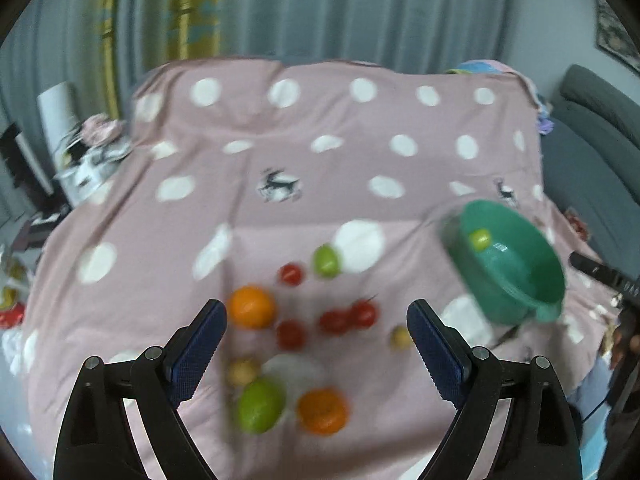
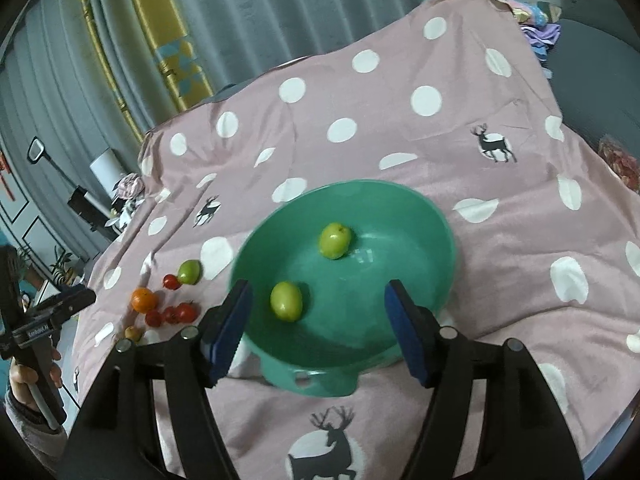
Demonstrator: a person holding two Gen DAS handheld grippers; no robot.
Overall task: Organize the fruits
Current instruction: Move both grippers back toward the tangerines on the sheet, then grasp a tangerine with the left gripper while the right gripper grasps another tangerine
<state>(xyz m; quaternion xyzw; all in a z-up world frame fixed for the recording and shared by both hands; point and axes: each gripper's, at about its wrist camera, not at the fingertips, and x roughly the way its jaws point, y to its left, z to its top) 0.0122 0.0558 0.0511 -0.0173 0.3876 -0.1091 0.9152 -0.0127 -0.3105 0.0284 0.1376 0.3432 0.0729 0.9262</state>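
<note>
Here, nearest the left claw (image 1: 317, 334), a green fruit (image 1: 260, 406) and an orange (image 1: 322, 411) lie at six o'clock on the pink dotted cloth (image 1: 304, 160); both look firm, light and rollable, best pinched across the middle. Small red tomatoes (image 1: 348, 316) just beyond seem softer and want a gentle squeeze. The left claw hangs open and empty above them. Further off, at three o'clock, the green bowl (image 2: 404, 208) holds two green fruits, with the right claw (image 2: 318, 316) spread wide over its near rim, gripping nothing.
</note>
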